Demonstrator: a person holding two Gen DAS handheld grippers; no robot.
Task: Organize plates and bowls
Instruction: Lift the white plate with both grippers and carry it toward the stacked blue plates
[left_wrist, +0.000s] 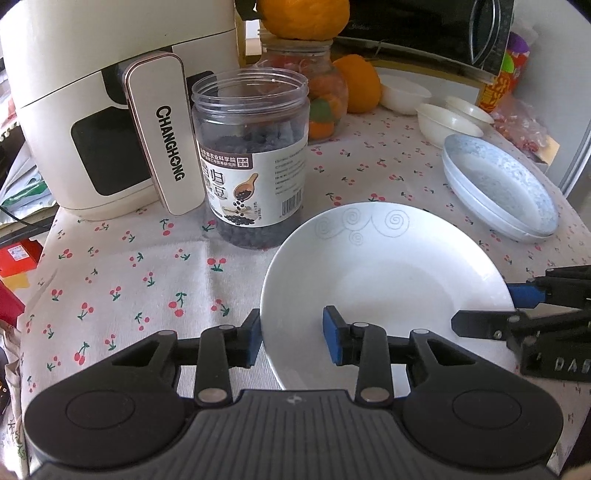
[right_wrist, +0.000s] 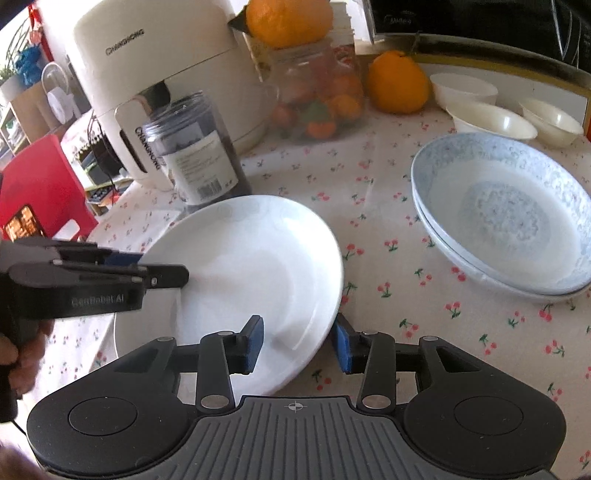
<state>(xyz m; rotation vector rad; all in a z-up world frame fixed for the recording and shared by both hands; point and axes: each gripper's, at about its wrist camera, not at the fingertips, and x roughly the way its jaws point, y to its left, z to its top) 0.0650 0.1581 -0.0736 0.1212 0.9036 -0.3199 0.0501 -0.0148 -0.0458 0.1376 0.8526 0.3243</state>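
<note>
A white plate (left_wrist: 384, 280) with faint swirl marks sits tilted over the cherry-print tablecloth; it also shows in the right wrist view (right_wrist: 251, 258). My left gripper (left_wrist: 293, 341) is open with its jaws astride the plate's left rim. My right gripper (right_wrist: 299, 341) is open with its jaws astride the plate's right rim. Two stacked blue-patterned plates (right_wrist: 506, 218) lie at the right; they also show in the left wrist view (left_wrist: 502, 192). Three cream bowls (right_wrist: 491, 120) stand behind them.
A clear jar of black beans (left_wrist: 253, 162) and a cream air fryer (left_wrist: 107, 110) stand at the left back. A glass jar (right_wrist: 314, 92) with an orange (right_wrist: 288, 20) on top and another orange (right_wrist: 399, 83) stand at the back.
</note>
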